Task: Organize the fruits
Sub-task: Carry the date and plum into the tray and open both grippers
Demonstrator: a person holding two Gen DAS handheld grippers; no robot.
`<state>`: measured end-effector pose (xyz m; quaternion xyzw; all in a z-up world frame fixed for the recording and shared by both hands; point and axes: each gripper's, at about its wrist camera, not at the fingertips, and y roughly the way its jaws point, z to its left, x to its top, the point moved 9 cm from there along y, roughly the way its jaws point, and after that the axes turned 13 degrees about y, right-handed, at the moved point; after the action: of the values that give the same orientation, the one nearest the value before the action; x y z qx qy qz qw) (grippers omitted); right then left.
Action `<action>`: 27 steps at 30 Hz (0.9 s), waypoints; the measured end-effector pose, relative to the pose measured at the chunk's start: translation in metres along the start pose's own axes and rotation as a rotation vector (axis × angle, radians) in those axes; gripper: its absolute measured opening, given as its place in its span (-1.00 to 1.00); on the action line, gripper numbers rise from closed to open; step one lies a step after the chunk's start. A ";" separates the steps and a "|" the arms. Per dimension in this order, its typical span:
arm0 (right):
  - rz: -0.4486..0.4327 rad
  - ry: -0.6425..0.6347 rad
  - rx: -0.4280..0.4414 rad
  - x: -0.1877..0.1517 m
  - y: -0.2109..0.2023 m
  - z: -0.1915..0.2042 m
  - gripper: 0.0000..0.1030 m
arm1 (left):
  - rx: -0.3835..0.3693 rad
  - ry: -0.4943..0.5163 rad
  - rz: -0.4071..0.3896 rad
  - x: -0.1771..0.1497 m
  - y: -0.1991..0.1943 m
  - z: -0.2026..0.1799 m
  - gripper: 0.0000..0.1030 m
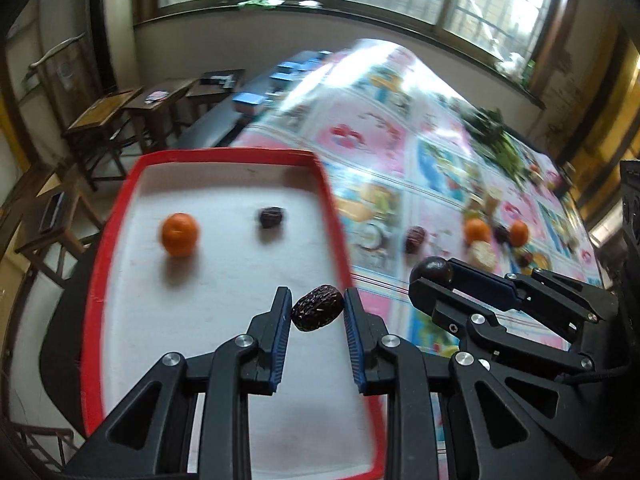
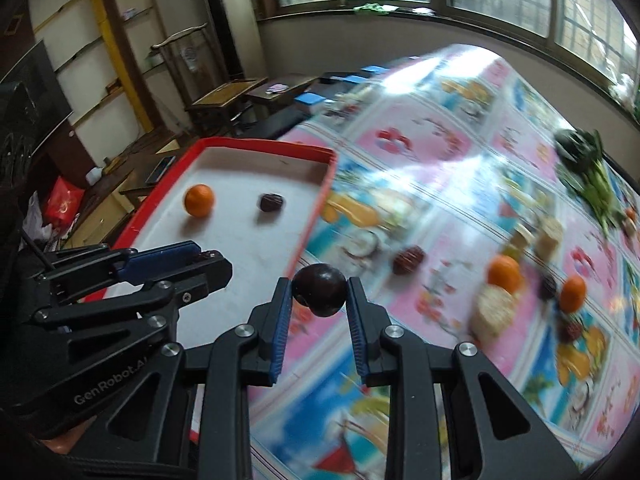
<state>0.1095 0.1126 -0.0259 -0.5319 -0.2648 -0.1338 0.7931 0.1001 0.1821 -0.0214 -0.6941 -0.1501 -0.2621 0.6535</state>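
My left gripper (image 1: 317, 308) is shut on a wrinkled dark date (image 1: 317, 309) above the near part of the red-rimmed white tray (image 1: 224, 157). In the tray lie an orange (image 1: 180, 234) and another date (image 1: 271, 216). My right gripper (image 2: 319, 294) is shut on a smooth dark round fruit (image 2: 319, 289) just right of the tray's edge (image 2: 312, 216), above the patterned tablecloth (image 2: 440, 152). In the left wrist view the right gripper (image 1: 434, 274) shows at right holding that fruit (image 1: 432, 269). The left gripper (image 2: 208, 258) shows at left in the right wrist view.
On the cloth to the right lie a loose date (image 2: 408, 260), two oranges (image 2: 505, 273) (image 2: 573, 293), pale round cakes (image 2: 494, 310), more dark fruit and leafy greens (image 2: 592, 176). Wooden chairs (image 1: 104, 120) and shelves (image 2: 80, 60) stand beyond the tray's left side.
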 end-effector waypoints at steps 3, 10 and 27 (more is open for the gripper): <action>0.014 -0.023 0.018 0.005 0.013 0.017 -0.43 | 0.033 -0.032 0.002 -0.003 0.000 0.024 -0.50; 0.049 -0.060 0.043 0.013 0.047 0.053 -0.43 | 0.101 -0.092 0.034 -0.010 0.012 0.073 -0.50; 0.147 -0.086 -0.013 0.010 0.101 0.066 -0.42 | 0.128 -0.131 0.139 -0.020 0.052 0.108 -0.49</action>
<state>0.1499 0.2142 -0.0791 -0.5601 -0.2578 -0.0540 0.7854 0.1305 0.2860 -0.0762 -0.6753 -0.1603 -0.1602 0.7018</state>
